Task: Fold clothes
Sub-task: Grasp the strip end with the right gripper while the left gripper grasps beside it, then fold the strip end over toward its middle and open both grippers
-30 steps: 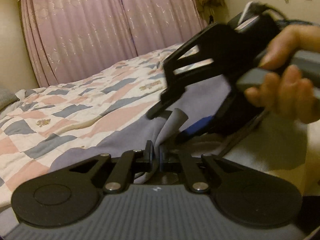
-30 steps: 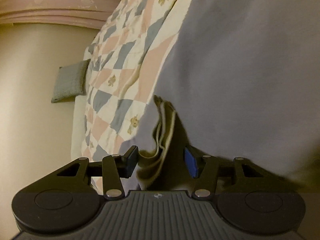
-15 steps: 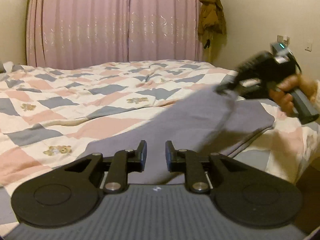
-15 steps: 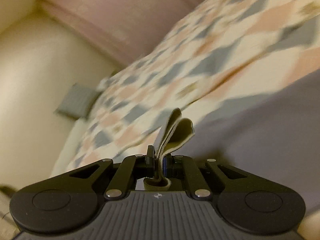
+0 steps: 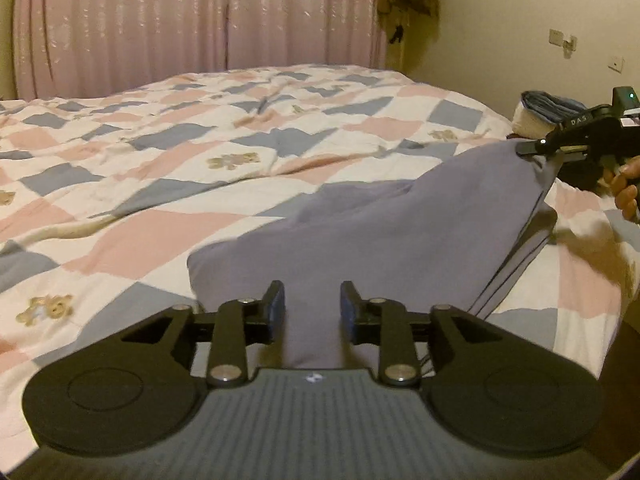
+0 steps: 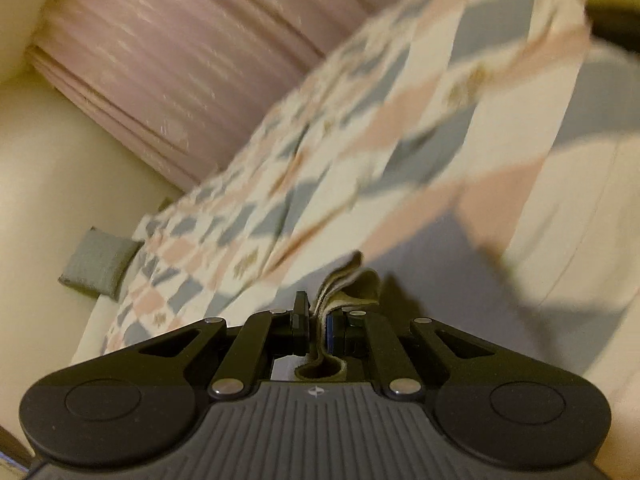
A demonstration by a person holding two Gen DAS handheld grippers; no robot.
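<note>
Your left gripper (image 5: pixel 312 306) has its jaws opening, a moderate gap now. A strip of the grey-purple garment (image 5: pixel 400 232) runs up between the pads, but neither pad presses on it; the cloth lies loose there. Ahead of those jaws and off to their left is the patchwork quilt (image 5: pixel 168 168) on the bed, with the pink curtain (image 5: pixel 200 20) far beyond.

From those jaws the garment spreads forward and to the right, rising like a tent to a peak. That peak is pinched in your right gripper (image 5: pixel 532 146), held up in your right hand (image 5: pixel 626 188). In the right wrist view the right gripper (image 6: pixel 318 326) is clamped tight on a folded bunch of hem, several layers thick, with a loop of it sagging behind the pads.

Expect this cloth to behave as light, soft and limp: it drapes from any single hold and will not keep a line by itself. It does not look slippery. You would do best to take it at a corner or along the hem, several layers together, where the doubled edge gives the pads something to bite.
</note>
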